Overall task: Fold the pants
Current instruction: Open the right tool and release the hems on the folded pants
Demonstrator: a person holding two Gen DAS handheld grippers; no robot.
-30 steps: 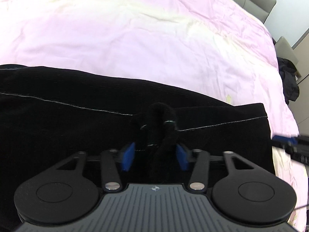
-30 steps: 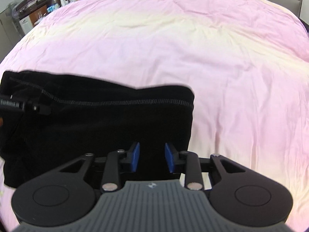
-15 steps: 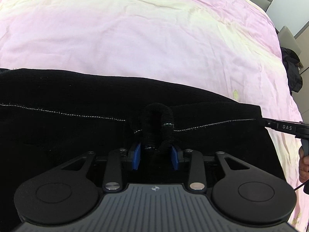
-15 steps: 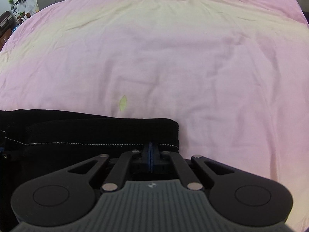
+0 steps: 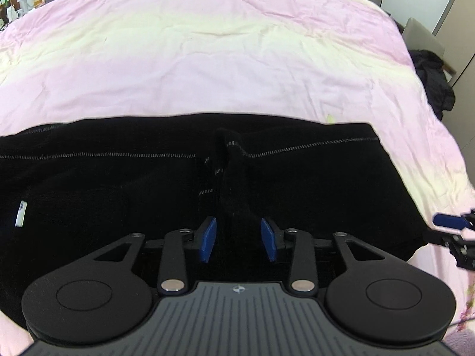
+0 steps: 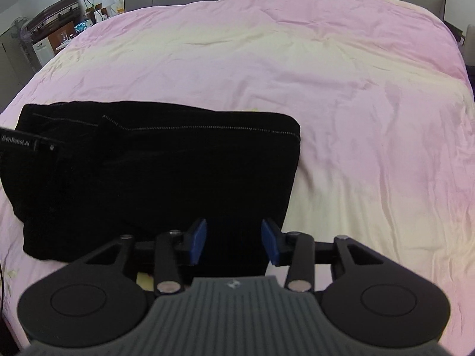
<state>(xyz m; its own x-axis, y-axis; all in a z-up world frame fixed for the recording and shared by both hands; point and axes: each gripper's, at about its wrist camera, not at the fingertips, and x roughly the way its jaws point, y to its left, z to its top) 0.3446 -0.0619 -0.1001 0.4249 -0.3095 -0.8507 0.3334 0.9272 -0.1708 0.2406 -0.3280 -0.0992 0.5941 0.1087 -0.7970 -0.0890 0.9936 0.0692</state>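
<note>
Both the left gripper [image 5: 238, 239] and right gripper [image 6: 234, 242] hover spread apart, level over the folded black fabric pants [image 6: 154, 172] on the pink-sheeted bed [image 6: 341, 89].

Left gripper [image 5: 239, 240]: jaws spread, blue pads [image 5: 207, 238] clear on both sides of a raised ridge of dark cloth that stands between them; no clamp visible. Body low, pointing toward 12 o'clock.

Right gripper [image 6: 234, 241]: jaws spread wide, blue pads [image 6: 198, 240] apart with nothing pinched between them. Pointing toward 12 o'clock.

Cross-views: right gripper's tip enters left wrist view at 3 o'clock; left gripper's body shows in right wrist view at 9 o'clock.
</note>
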